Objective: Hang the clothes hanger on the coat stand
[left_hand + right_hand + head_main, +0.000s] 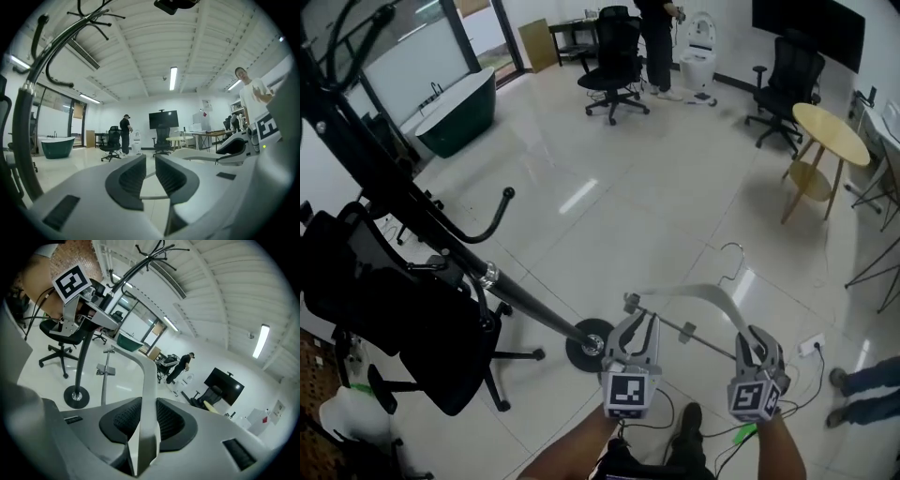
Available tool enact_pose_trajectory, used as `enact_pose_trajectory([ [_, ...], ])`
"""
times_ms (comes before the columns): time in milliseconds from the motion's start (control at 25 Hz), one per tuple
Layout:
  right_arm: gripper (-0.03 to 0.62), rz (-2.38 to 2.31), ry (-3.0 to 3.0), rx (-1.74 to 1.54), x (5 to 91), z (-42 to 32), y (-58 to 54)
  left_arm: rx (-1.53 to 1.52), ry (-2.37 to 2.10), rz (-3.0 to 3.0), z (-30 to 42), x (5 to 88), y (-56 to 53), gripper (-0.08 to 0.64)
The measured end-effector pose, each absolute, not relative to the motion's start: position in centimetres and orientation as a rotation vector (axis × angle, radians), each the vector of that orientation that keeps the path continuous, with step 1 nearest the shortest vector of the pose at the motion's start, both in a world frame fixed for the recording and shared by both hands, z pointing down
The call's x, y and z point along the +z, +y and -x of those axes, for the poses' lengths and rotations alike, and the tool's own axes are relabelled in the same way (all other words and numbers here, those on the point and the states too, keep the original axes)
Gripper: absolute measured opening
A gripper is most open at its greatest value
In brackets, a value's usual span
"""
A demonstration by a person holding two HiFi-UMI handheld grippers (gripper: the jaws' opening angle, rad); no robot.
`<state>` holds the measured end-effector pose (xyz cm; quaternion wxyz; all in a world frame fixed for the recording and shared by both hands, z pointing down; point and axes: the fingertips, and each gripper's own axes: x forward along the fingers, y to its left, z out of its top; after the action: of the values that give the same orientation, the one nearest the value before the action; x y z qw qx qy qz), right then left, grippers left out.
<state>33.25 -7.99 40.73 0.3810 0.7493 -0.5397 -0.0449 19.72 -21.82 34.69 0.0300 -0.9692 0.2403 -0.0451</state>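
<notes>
**A:** Head view first: where was the hanger (703, 298)?

**B:** Off the coat stand (525, 305), held above the floor (656, 187), just beside the stand's round base (589, 345).

**A:** Which tool had it?

**B:** The right gripper (757, 339). In the right gripper view, its pads were clamped on the hanger's white arm.

**A:** And the left gripper (639, 323)?

**B:** Its jaws stood a narrow gap apart at the hanger's other end. The thin bar crossed that gap, but the pads did not press on it.

**A:** The stand's hooks (93, 21)?

**B:** Up at the top of the black pole, well apart from the hanger.
</notes>
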Motion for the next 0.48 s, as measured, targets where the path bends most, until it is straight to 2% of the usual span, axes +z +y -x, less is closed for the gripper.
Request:
enact_pose_trajectory([
  [240, 0.084, -1.842, -1.438, -0.274, 17.8, -19.7, -0.9, -0.067, 0.759, 2.940, -5.2, 12.2, -15.4, 0.078],
  [480, 0.084, -1.714, -1.604, -0.543, 0.5, -8.9, 0.9, 0.012, 0.974, 2.773, 9.1, -3.0, -13.7, 0.078],
])
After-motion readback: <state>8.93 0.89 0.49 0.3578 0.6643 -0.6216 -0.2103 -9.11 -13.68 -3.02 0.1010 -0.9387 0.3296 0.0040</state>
